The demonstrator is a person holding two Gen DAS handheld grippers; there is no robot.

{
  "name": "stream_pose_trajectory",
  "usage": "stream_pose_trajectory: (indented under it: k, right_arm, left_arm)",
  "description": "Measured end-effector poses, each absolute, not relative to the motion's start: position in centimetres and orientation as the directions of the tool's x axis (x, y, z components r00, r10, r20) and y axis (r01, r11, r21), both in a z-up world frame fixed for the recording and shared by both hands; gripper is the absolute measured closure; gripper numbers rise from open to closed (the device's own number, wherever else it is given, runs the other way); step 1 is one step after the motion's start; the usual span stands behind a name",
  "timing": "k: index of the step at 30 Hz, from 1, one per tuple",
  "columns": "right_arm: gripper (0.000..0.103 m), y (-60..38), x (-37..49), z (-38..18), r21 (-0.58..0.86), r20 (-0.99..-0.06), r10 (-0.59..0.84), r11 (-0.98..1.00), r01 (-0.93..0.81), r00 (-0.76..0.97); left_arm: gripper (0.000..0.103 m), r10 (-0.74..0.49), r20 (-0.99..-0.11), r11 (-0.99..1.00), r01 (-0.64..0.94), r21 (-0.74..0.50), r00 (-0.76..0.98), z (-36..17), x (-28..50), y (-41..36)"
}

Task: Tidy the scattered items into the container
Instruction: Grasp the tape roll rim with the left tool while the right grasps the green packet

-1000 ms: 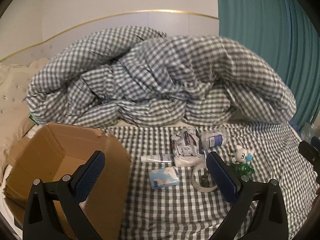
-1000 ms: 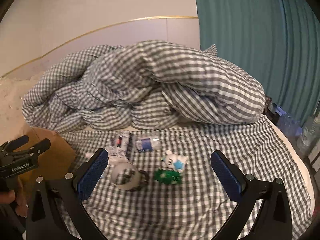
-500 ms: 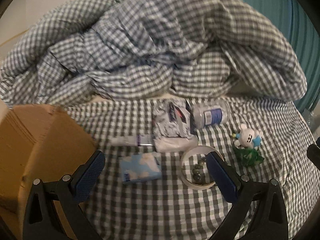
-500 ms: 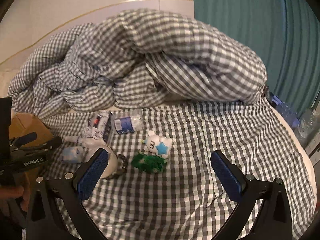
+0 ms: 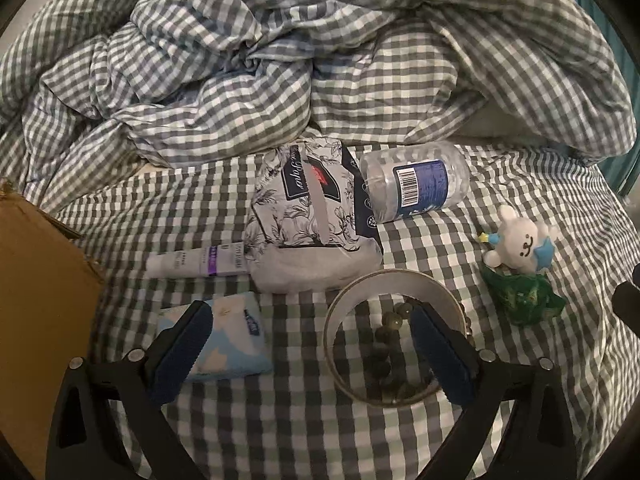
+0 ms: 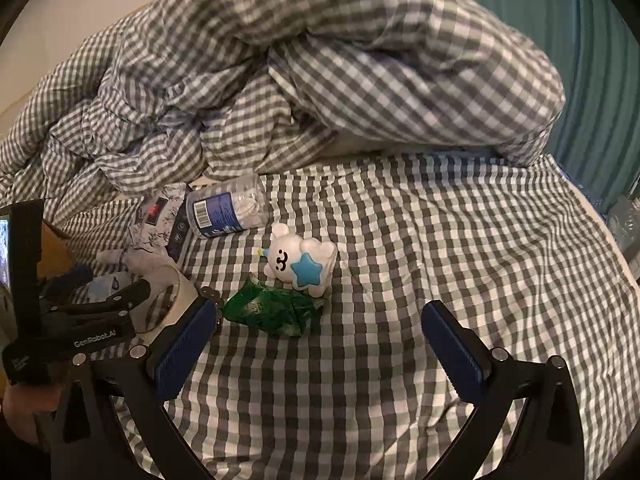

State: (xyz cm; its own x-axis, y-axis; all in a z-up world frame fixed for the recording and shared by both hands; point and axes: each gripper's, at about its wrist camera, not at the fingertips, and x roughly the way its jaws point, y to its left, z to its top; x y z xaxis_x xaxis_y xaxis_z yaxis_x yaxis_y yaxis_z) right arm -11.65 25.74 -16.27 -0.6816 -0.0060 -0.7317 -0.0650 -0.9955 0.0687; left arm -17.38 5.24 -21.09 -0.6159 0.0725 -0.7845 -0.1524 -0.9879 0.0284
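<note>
Scattered items lie on a checked bedsheet. In the left wrist view my left gripper (image 5: 310, 350) is open and empty, low over a blue tissue packet (image 5: 234, 340) and a tape roll (image 5: 394, 336) with beads inside. Beyond lie a white tube (image 5: 196, 262), a floral tissue pack (image 5: 310, 216) and a clear jar (image 5: 416, 186). A white plush toy (image 5: 518, 242) and a green wrapper (image 5: 522, 300) lie to the right. The cardboard box (image 5: 40, 300) stands at left. My right gripper (image 6: 320, 344) is open and empty, just short of the green wrapper (image 6: 276, 310) and plush toy (image 6: 302, 258).
A crumpled checked duvet (image 5: 280, 48) is heaped behind the items. A teal curtain (image 6: 600, 60) hangs at right. In the right wrist view the left gripper body (image 6: 68, 320) sits at left over the tape roll (image 6: 164, 300). Plastic bottles (image 6: 624, 224) stand off the bed's right edge.
Both grippers moved forward and down toward the items, which now look larger. The left gripper shifted right, away from the box, over the tissue packet and tape roll. Both stayed open.
</note>
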Motion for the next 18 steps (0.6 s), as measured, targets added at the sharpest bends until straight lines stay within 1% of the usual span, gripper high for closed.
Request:
stream_pose_trajectory:
  k: [1,4,6,7,8,9,10,11,12,13,16,18]
  right_arm:
    - [0.0,25.7,-12.1,-16.6,0.069,-0.736,-0.009,-0.996,-0.061,-0.677]
    - [0.0,25.5,-12.5,-17.1,0.065,-0.746,-0.009,-0.996,-0.058,-0.666]
    - [0.0,25.3,-12.8,-17.5,0.059,-0.751,-0.006,-0.997,-0.058,-0.66]
    - [0.0,25.3,-12.9,-17.7,0.059,-0.754,-0.007,-0.997,-0.057,-0.657]
    - [0.0,25.2,-13.1,-17.9,0.061,-0.757,-0.01,-0.997,-0.055,-0.653]
    - [0.0,25.1,-13.2,-17.9,0.062,-0.759,-0.012,-0.997,-0.054,-0.651]
    - [0.0,25.0,-13.3,-18.0,0.063,-0.759,-0.014,-0.997,-0.052,-0.65]
    - [0.0,24.9,-13.4,-18.1,0.063,-0.76,-0.016,-0.997,-0.049,-0.65]
    - [0.0,24.7,-13.5,-18.1,0.062,-0.76,-0.017,-0.997,-0.046,-0.649]
    - [0.0,24.6,-13.6,-18.2,0.061,-0.76,-0.018,-0.997,-0.044,-0.649]
    - [0.0,24.2,-14.1,-18.5,0.066,-0.765,-0.029,-0.997,-0.034,-0.643]
    - [0.0,24.0,-14.4,-18.8,0.065,-0.771,-0.031,-0.997,-0.03,-0.636]
  left_arm:
    - [0.009,0.075,-0.787,-0.987,-0.155,0.026,-0.613,-21.3,-17.5,5.4]
    - [0.025,0.085,-0.803,-0.985,-0.169,0.019,-0.59,-22.2,-17.9,5.7]
    - [0.047,0.109,-0.824,-0.984,-0.177,-0.011,-0.557,-23.0,-18.1,5.7]
    - [0.053,0.132,-0.835,-0.983,-0.181,-0.039,-0.535,-23.5,-18.3,5.7]
    - [0.066,0.149,-0.843,-0.981,-0.184,-0.061,-0.516,-24.0,-18.3,5.6]
    - [0.073,0.155,-0.85,-0.981,-0.183,-0.071,-0.503,-24.4,-18.4,5.7]
    - [0.074,0.163,-0.853,-0.98,-0.184,-0.08,-0.497,-24.7,-18.4,5.7]
    - [0.081,0.173,-0.846,-0.978,-0.186,-0.089,-0.504,-24.7,-18.2,5.6]
    - [0.093,0.165,-0.846,-0.979,-0.186,-0.079,-0.507,-24.7,-18.2,5.7]
    - [0.093,0.16,-0.846,-0.979,-0.19,-0.071,-0.508,-24.7,-18.1,5.7]
    - [0.095,0.189,-0.845,-0.975,-0.2,-0.1,-0.5,-24.4,-18.0,5.4]
    - [0.095,0.178,-0.837,-0.976,-0.199,-0.085,-0.517,-23.8,-17.6,5.2]
